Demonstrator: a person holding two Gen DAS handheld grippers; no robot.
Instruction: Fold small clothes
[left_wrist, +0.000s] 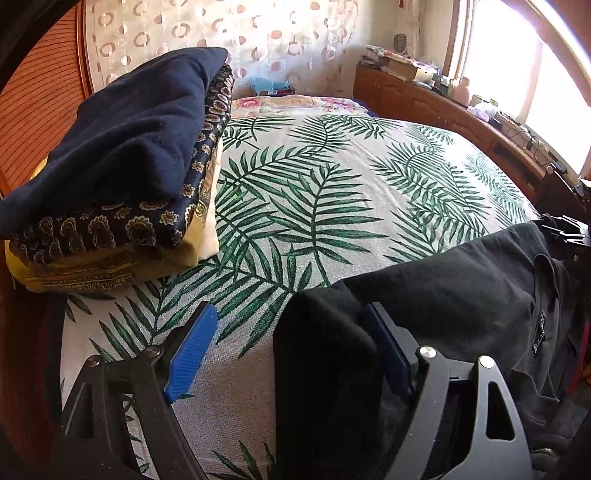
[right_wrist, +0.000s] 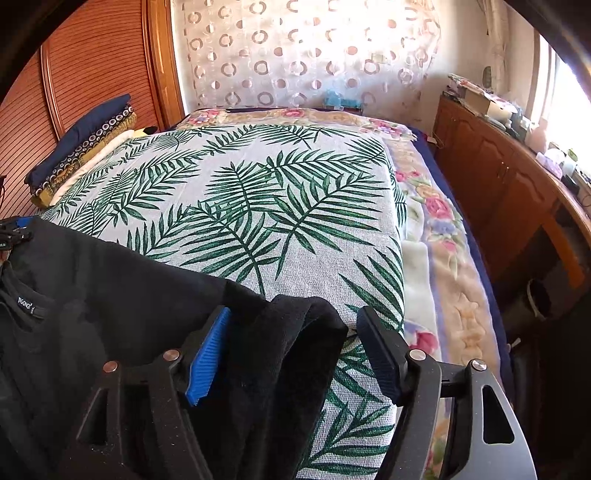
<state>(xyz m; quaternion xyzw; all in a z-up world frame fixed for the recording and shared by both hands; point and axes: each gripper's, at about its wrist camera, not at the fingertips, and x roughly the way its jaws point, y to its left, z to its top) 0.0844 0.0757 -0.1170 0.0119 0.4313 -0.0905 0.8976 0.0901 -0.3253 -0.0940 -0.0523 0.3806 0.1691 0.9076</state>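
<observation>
A black garment (left_wrist: 461, 288) lies at the near edge of the palm-leaf bed cover (left_wrist: 332, 184), its collar label (left_wrist: 539, 332) facing up. My left gripper (left_wrist: 291, 350) is open over one end of it. A bunched fold lies between the blue pads, against the right pad and apart from the left one. In the right wrist view the same black garment (right_wrist: 110, 295) spreads to the left. My right gripper (right_wrist: 295, 350) is open around another raised fold, with a gap to the right pad.
A stack of folded clothes (left_wrist: 122, 166), navy on top of patterned and yellow ones, sits by the wooden headboard (right_wrist: 92, 74). A floral blanket (right_wrist: 443, 240) hangs past the bed cover (right_wrist: 258, 184). A cluttered wooden cabinet (right_wrist: 498, 166) runs along the window side.
</observation>
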